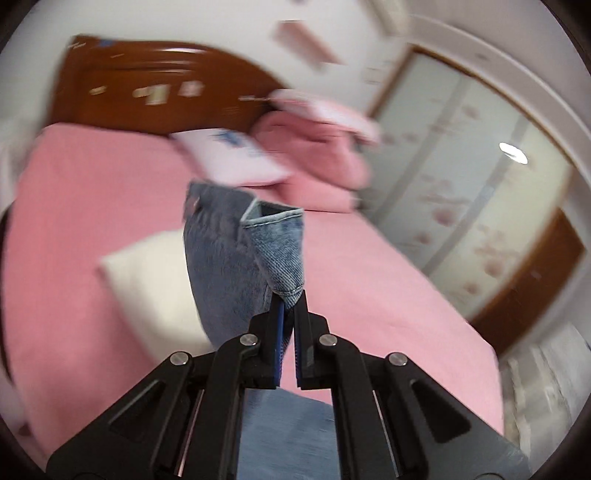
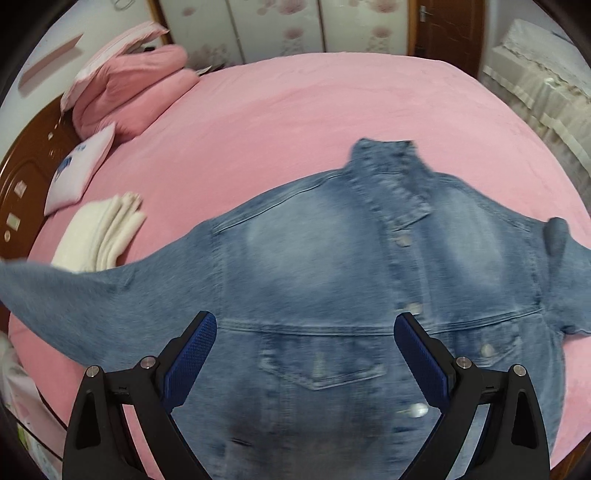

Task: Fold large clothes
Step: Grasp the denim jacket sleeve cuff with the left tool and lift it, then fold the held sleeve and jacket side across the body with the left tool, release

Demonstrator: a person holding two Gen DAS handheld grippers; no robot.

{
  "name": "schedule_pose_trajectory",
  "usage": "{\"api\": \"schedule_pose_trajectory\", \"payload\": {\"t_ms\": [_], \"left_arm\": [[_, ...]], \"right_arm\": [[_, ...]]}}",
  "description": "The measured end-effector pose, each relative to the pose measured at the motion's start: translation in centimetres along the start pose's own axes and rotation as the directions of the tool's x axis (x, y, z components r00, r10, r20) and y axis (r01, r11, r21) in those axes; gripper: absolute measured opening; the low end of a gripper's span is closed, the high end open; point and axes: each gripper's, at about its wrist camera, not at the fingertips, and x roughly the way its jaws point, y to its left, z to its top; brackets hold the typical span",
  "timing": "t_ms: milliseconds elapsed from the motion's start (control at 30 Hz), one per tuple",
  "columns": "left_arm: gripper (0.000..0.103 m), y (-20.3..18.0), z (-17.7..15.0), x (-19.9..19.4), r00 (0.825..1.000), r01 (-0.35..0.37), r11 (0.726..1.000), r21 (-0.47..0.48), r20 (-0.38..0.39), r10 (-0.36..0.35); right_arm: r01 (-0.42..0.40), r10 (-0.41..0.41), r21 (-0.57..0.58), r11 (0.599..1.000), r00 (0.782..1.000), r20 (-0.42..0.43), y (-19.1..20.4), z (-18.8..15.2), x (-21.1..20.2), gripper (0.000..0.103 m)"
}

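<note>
A blue denim jacket (image 2: 314,277) lies front-up on the pink bed (image 2: 295,110), collar away from me, buttons down its placket. Its left sleeve (image 2: 74,291) is stretched out and lifted to the left. My left gripper (image 1: 290,299) is shut on that sleeve's cuff (image 1: 277,247) and holds it raised above the bed, the sleeve hanging down below. My right gripper (image 2: 304,325) is open and empty, hovering over the jacket's chest pocket area.
A folded cream cloth (image 2: 99,232) lies on the bed left of the jacket. A white pillow (image 2: 79,170) and a pink quilt pile (image 2: 129,92) sit by the brown headboard (image 2: 22,177). A wardrobe (image 2: 295,26) stands beyond the bed.
</note>
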Motion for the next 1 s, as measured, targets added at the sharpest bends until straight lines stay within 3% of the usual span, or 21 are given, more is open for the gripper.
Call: {"api": "schedule_pose_trajectory", "payload": {"t_ms": [133, 200, 267, 333, 500, 633, 733, 767, 867, 900, 933, 1000], "left_arm": [[0.002, -8.4, -3.9, -0.4, 0.989, 0.143, 0.979, 0.147, -0.057, -0.136], [0.002, -11.6, -6.5, -0.1, 0.973, 0.218, 0.956, 0.195, -0.116, -0.198], [0.002, -14.0, -9.6, 1.1, 0.937, 0.314, 0.934, 0.170, -0.211, -0.277], [0.002, -15.3, -12.6, 2.4, 0.912, 0.355, 0.918, 0.176, -0.284, -0.298], [0.002, -20.2, -23.3, 6.6, 0.874, 0.383, 0.847, 0.368, -0.440, -0.204], [0.003, -21.6, -31.9, 9.2, 0.806, 0.396, 0.810, 0.432, -0.587, -0.081], [0.013, -21.0, -36.7, 9.3, 0.718, 0.429, 0.763, 0.483, -0.696, 0.037], [0.016, -20.5, -38.2, 8.9, 0.679, 0.437, 0.761, 0.480, -0.731, 0.071], [0.052, -18.4, -40.5, 5.8, 0.626, 0.411, 0.797, 0.443, -0.773, 0.107], [0.070, -17.3, -40.4, 5.7, 0.615, 0.393, 0.823, 0.411, -0.782, 0.098], [0.079, -16.3, -40.2, 5.6, 0.612, 0.372, 0.841, 0.393, -0.785, 0.096], [0.079, -14.6, -39.4, 5.3, 0.615, 0.319, 0.870, 0.376, -0.780, 0.111]], "right_arm": [[0.018, -0.019, 0.037, 0.999, 0.999, 0.030, -6.0, 0.7, -2.2, 0.098], [0.033, -0.035, 0.057, 0.998, 0.999, 0.035, -8.8, 1.0, -2.9, 0.098], [0.041, -0.044, 0.084, 0.996, 0.998, 0.036, -11.5, 1.1, -3.4, 0.098], [0.046, -0.050, 0.111, 0.993, 0.998, 0.033, -13.9, 1.0, -3.5, 0.098], [0.055, -0.057, 0.172, 0.984, 0.998, 0.010, -20.5, -0.1, -2.8, 0.098], [0.013, -0.004, 0.234, 0.972, 0.999, -0.039, -24.4, -1.6, -1.2, 0.098], [-0.040, 0.065, 0.259, 0.965, 0.994, -0.089, -26.0, -2.4, -0.1, 0.098], [-0.062, 0.092, 0.258, 0.964, 0.990, -0.103, -26.2, -2.6, 0.2, 0.098], [-0.137, 0.174, 0.256, 0.957, 0.976, -0.132, -26.2, -3.2, 0.9, 0.098], [-0.164, 0.204, 0.258, 0.952, 0.970, -0.134, -26.0, -3.4, 1.1, 0.098], [-0.194, 0.236, 0.268, 0.943, 0.963, -0.131, -25.6, -3.5, 1.3, 0.098], [-0.246, 0.294, 0.295, 0.923, 0.946, -0.133, -24.9, -3.7, 2.0, 0.098]]}}
